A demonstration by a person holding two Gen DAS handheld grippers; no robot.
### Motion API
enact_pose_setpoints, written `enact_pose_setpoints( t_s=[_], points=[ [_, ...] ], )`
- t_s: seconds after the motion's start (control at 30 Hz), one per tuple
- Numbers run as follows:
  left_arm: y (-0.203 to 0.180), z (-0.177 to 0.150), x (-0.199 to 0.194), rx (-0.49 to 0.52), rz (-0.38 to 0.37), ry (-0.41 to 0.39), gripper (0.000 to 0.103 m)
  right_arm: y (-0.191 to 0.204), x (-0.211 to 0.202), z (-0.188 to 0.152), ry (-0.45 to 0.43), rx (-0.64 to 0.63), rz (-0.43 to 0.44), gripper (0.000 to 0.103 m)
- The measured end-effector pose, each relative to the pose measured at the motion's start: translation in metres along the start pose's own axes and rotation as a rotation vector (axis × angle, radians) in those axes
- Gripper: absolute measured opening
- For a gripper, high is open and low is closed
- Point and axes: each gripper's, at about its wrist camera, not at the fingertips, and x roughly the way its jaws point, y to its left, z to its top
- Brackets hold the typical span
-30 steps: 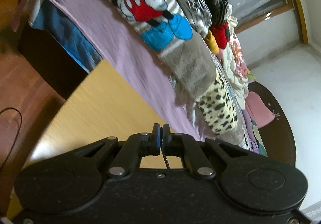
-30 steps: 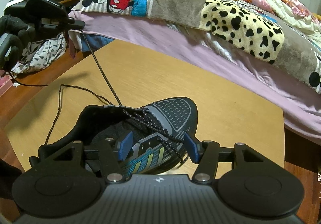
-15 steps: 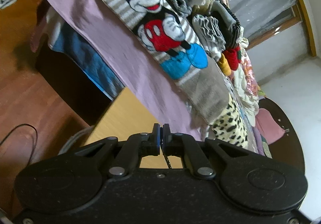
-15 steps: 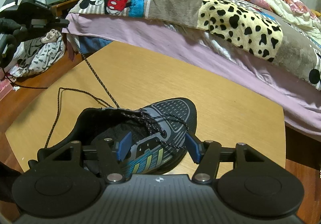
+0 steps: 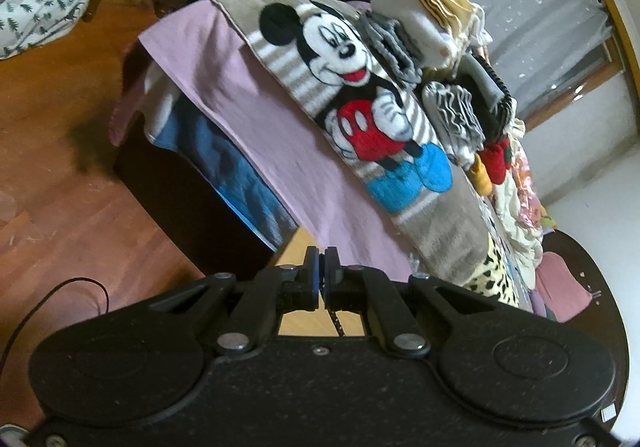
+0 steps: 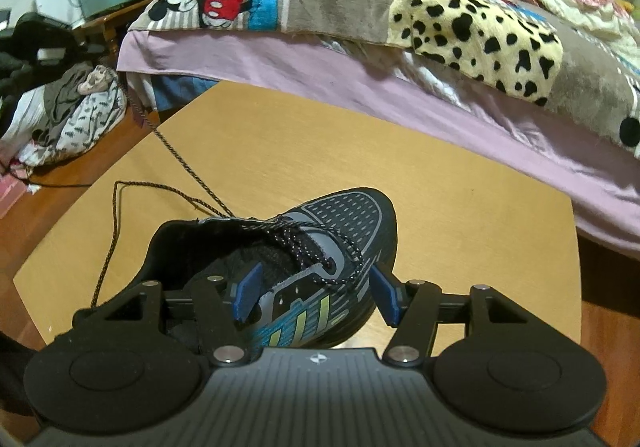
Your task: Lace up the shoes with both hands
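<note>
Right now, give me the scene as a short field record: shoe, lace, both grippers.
shoe: dark sneaker on the wooden table, toe pointing away
lace: taut from the eyelets up and left towards the left gripper; other end loose on the table
left gripper: shut on the lace, off past the table's left edge
right gripper: straddles the shoe's side, pads appear to hold it
background: bed with blankets

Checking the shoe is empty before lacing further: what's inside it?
Inside the shoe only dark lining shows, plus the left pad of the right tongs reaching into the opening. The toe end is hidden under the tongue and laces.
</note>
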Motion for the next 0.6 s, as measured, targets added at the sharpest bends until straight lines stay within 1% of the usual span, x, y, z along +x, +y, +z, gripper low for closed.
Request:
enact_pose_setpoints(
  t_s=[0.23,0.43,0.6],
  points=[
    [0.013,0.011,-0.008,-0.010,0.032,-0.028,0.000,-0.009,0.011,-0.001,0.011,0.102,0.026,0.059],
    [0.022,0.017,-0.012,-0.015,0.047,-0.034,0.000,-0.024,0.022,-0.004,-0.008,0.233,0.081,0.059],
    [0.025,0.020,-0.015,-0.012,0.047,-0.034,0.000,-0.030,0.028,-0.009,-0.040,0.273,0.088,0.059]
  ],
)
